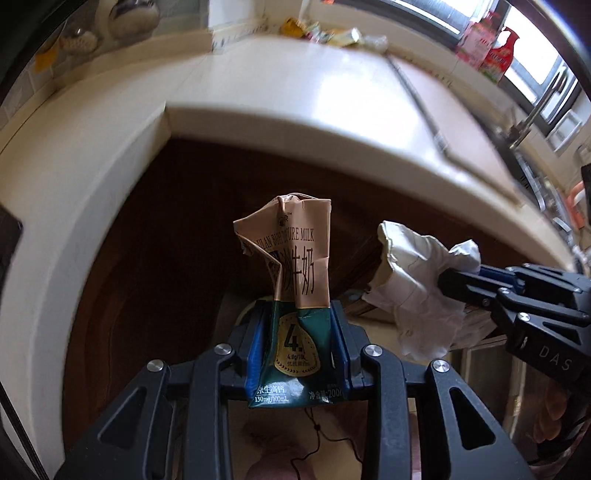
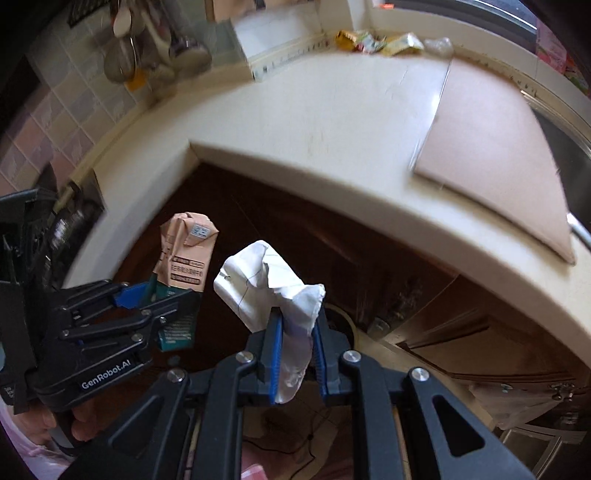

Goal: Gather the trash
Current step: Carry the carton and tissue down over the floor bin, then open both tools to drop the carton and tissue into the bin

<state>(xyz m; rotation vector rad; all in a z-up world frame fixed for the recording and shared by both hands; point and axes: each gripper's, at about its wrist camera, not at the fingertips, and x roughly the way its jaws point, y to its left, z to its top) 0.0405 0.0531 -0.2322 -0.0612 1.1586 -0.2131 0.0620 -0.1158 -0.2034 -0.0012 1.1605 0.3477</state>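
Observation:
My left gripper (image 1: 300, 308) is shut on a crushed beige and green milk carton (image 1: 291, 266), held upright in front of the cream counter's edge. It also shows in the right wrist view (image 2: 184, 258), with the left gripper (image 2: 155, 295) at the left. My right gripper (image 2: 297, 317) is shut on a crumpled white paper (image 2: 266, 284), held beside the carton. The same paper shows in the left wrist view (image 1: 417, 284), with the right gripper (image 1: 448, 278) coming in from the right. Several snack wrappers (image 2: 376, 41) lie at the counter's far corner, also in the left wrist view (image 1: 321, 32).
The cream counter (image 2: 332, 122) wraps around, with a pink cutting board (image 2: 491, 147) on it and a sink (image 2: 569, 140) at the right. Dark wood cabinet doors (image 1: 166, 240) stand below. Utensils (image 2: 125, 51) hang on the tiled wall. Bottles (image 1: 491, 48) stand by the window.

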